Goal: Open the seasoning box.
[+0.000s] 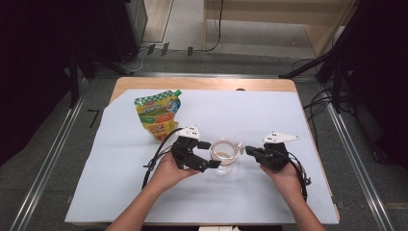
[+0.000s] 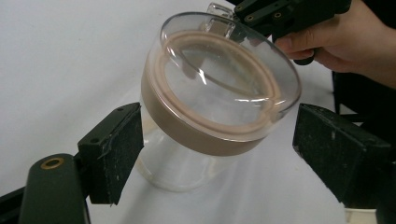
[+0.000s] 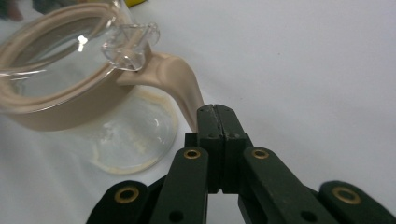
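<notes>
The jar, clear glass with a beige collar and lid, sits near the middle of the table, tipped to one side. The right gripper has its jaws pressed together on the tip of the beige handle, which curves down from the collar. The left gripper has its jaws spread wide on either side of the jar, pads clear of the glass.

A pouch stands well apart, toward the far left corner.

The risk lies in that single thin pinch. With the left jaws off the glass, the tilted jar seems to hang on the handle tip alone; if the handle slips between the pads or flexes, the jar could swing, drop back on the table and roll. The lid looks seated, but a jolt might pop it loose. Closing the left jaws off-centre could also push the smooth glass out sideways.
</notes>
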Tool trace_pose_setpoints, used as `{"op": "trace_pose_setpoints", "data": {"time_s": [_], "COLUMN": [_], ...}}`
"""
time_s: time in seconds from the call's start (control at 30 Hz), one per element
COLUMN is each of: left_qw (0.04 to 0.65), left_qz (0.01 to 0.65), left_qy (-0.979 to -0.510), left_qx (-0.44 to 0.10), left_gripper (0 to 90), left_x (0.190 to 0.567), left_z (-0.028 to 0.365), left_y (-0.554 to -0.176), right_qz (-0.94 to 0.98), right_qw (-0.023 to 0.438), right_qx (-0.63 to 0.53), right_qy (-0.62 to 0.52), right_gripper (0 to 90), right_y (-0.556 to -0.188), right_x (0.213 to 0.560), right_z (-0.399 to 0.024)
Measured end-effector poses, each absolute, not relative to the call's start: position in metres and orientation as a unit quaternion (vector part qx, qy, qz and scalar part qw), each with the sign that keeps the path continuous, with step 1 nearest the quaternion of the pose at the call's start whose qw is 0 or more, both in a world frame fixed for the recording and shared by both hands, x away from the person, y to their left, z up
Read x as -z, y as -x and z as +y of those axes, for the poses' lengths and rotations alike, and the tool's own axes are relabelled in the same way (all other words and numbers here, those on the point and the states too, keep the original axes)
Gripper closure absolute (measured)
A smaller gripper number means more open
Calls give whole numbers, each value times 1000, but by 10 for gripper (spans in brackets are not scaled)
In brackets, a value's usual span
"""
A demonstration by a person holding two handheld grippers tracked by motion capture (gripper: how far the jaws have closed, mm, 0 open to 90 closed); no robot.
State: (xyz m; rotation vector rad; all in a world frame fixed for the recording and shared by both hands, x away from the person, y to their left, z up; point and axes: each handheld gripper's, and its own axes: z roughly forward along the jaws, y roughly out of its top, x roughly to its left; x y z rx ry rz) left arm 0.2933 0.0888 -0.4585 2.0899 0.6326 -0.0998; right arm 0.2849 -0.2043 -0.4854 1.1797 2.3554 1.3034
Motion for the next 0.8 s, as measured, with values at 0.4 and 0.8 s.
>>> {"op": "trace_pose_setpoints", "data": {"time_s": [0.4,0.8], "left_qw": [444,443], "left_qz": [234,227], "left_qy": [-865,-866], "left_qx": [-19,-55], "left_gripper": [108,101], "left_x": [466,461], "left_z": [66,57], "left_y": [-290,-287], "right_qz": [799,795], "right_qw": [94,92], "right_qx": [-429,-427], "right_qy": [-411,-421], "right_gripper": [900,900], "right_y": [-295,-294], "right_x": [496,498], "right_z": [-194,-194]}}
